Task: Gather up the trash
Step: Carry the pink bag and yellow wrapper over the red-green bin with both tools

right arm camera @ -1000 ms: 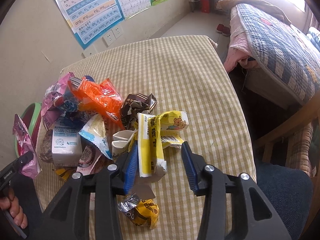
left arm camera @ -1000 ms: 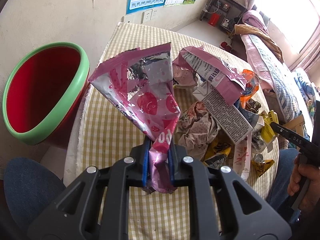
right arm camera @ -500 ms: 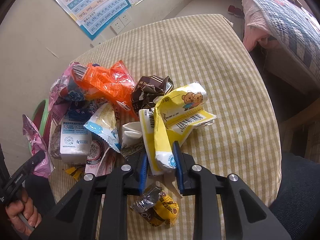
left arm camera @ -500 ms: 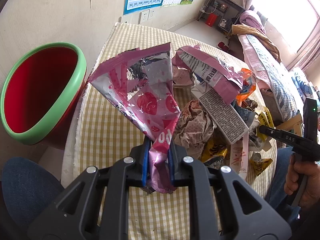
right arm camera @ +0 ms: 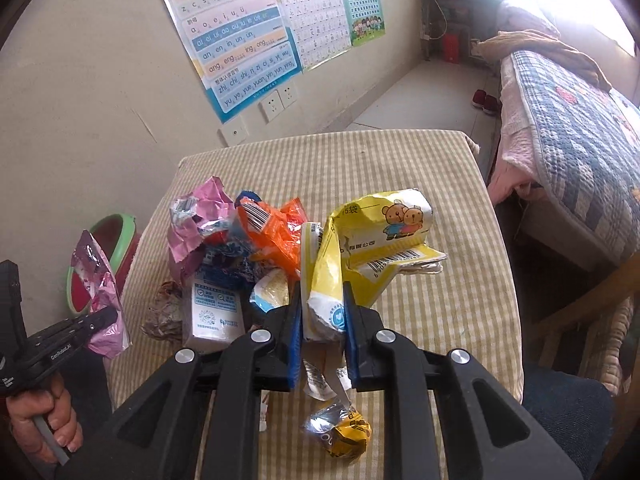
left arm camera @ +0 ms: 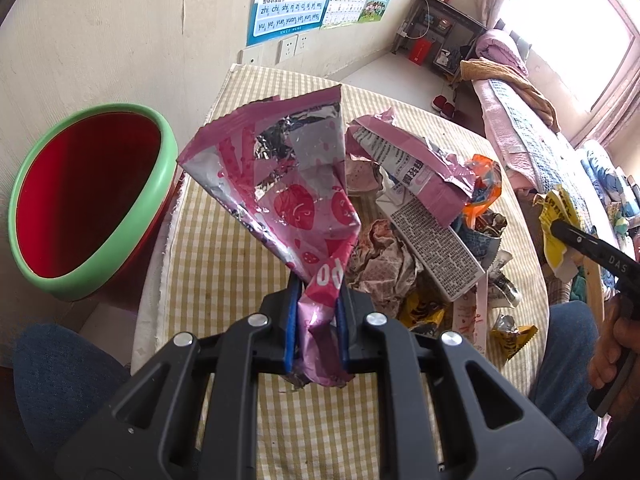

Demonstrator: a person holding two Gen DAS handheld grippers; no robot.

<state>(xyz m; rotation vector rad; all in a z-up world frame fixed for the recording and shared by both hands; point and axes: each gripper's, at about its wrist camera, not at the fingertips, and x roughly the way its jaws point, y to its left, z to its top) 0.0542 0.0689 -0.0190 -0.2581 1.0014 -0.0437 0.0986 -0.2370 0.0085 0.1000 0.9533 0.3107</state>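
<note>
My left gripper (left arm camera: pixel 317 292) is shut on a pink strawberry foil wrapper (left arm camera: pixel 288 184) and holds it above the checked table (left arm camera: pixel 224 256). A red bin with a green rim (left arm camera: pixel 88 204) stands beside the table at left. My right gripper (right arm camera: pixel 322 312) is shut on a yellow wrapper with bears (right arm camera: pixel 372 248), lifted off the table; it also shows in the left wrist view (left arm camera: pixel 558 232). A pile of wrappers (right arm camera: pixel 240 248) and a white carton (right arm camera: pixel 214 308) lie on the table.
A small yellow crumpled wrapper (right arm camera: pixel 344 432) lies near the table's front edge. A bed (right arm camera: pixel 580 140) stands to the right, a wooden chair (right arm camera: pixel 580 320) beside the table. The wall with posters (right arm camera: pixel 240 40) is behind the table.
My right gripper closed on the yellow bear wrapper and lifted it off the pile. My left gripper keeps holding the pink wrapper, nearly still.
</note>
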